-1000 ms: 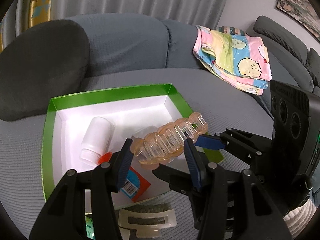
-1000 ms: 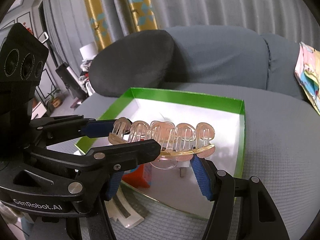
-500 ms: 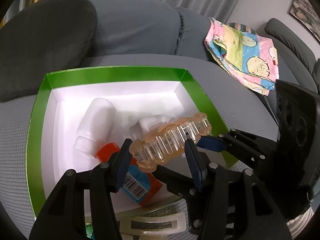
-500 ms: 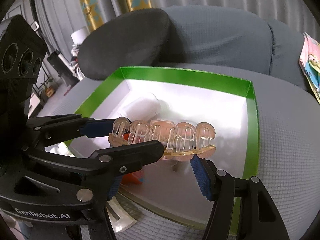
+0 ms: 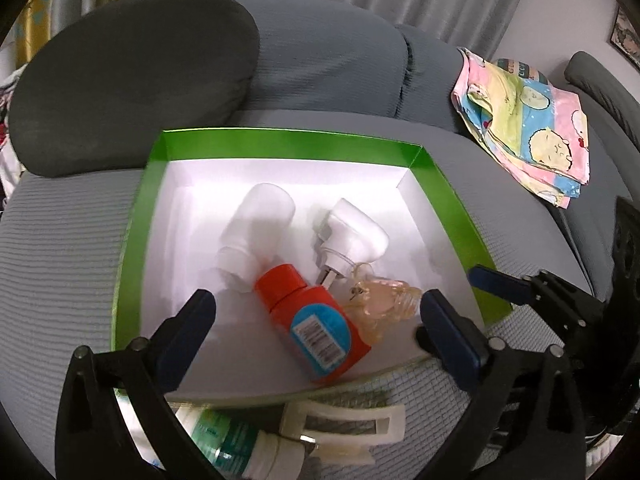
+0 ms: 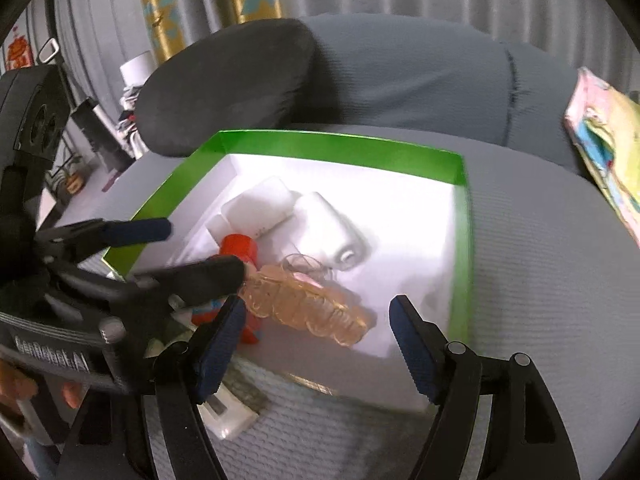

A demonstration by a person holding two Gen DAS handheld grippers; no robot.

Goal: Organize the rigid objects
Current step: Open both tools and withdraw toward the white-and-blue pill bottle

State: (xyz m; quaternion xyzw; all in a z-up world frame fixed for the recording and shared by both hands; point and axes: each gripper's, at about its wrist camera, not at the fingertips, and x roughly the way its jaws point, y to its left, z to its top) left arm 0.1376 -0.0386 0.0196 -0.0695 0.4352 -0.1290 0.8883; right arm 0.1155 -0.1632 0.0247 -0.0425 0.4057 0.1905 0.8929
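Translucent peach ribbed hair claw (image 6: pixel 306 306), lying in green-rimmed box (image 6: pixel 340 152)

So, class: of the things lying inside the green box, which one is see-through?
The peach-tinted hair claw, lying at the box's near edge beside the red bottle. The red bottle, white bottle and white plug-in device are all opaque.

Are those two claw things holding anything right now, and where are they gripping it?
Nothing. Both the left gripper and right gripper have just been opening, and the clear hair clip lies loose in the green box.
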